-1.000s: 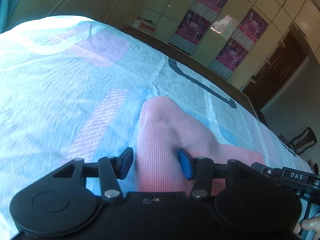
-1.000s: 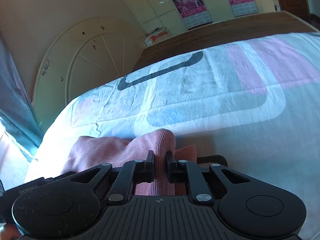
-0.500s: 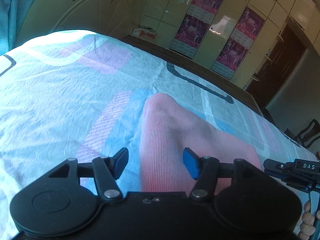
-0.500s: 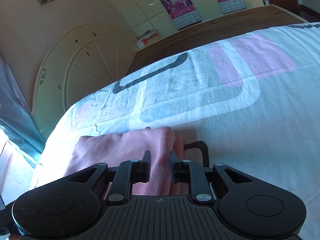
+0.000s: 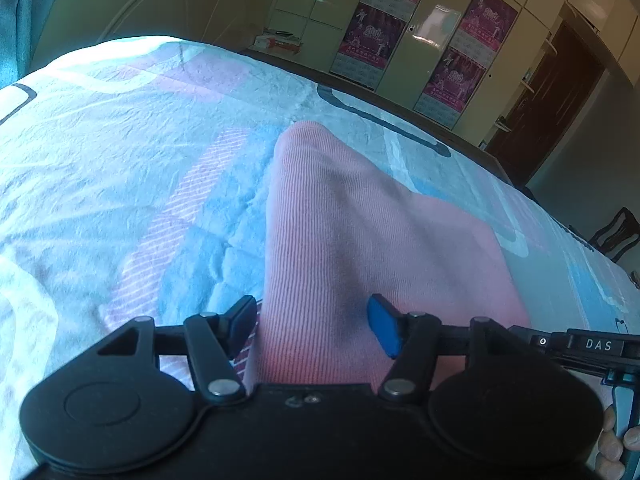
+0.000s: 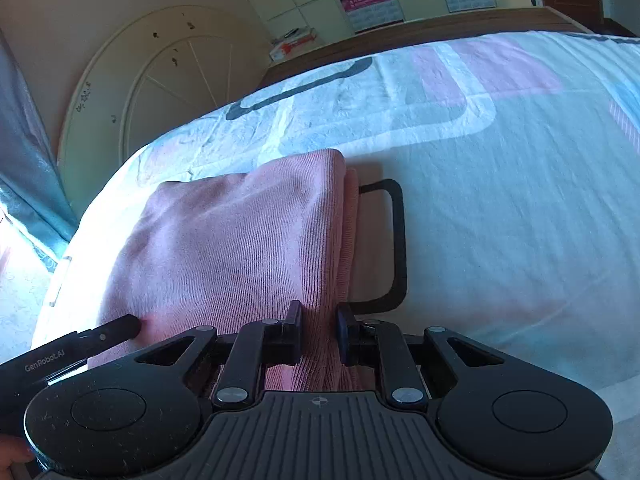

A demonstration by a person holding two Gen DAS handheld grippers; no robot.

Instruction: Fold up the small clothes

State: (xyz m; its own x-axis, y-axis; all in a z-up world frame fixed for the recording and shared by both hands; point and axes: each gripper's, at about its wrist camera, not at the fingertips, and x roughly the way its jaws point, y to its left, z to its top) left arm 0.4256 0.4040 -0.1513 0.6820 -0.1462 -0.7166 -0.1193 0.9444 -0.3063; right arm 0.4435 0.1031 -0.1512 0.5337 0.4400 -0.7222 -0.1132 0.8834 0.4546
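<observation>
I see no box, basket or drawer open in either view; the only thing bearing anything is the bed, whose patterned sheet (image 5: 120,168) carries the pink ribbed garment (image 5: 360,232). It lies folded over on itself, with a thick folded edge on its right side in the right wrist view (image 6: 240,248), next to a black loop printed on the sheet (image 6: 394,240).

My left gripper (image 5: 312,326) points down at a slant over the near end of the garment. Its jaws are opening: the two blue pads stand well apart, one just off the cloth's left edge, the other over the cloth, and neither presses on it. The garment runs between them and away toward the far side of the bed.

My right gripper (image 6: 319,330) also slants down, at the garment's right folded edge. Its jaws are closing, and a narrow ridge of the pink cloth stands pinched between the pads, which touch it on both sides.

The tip of the left gripper shows at the lower left of the right wrist view, resting against the cloth's near left corner. A few fingers of the person's hand (image 5: 616,446) show at the lower right corner of the left wrist view.

Beyond the bed are cream cupboards (image 5: 400,40) with pink posters on them.
</observation>
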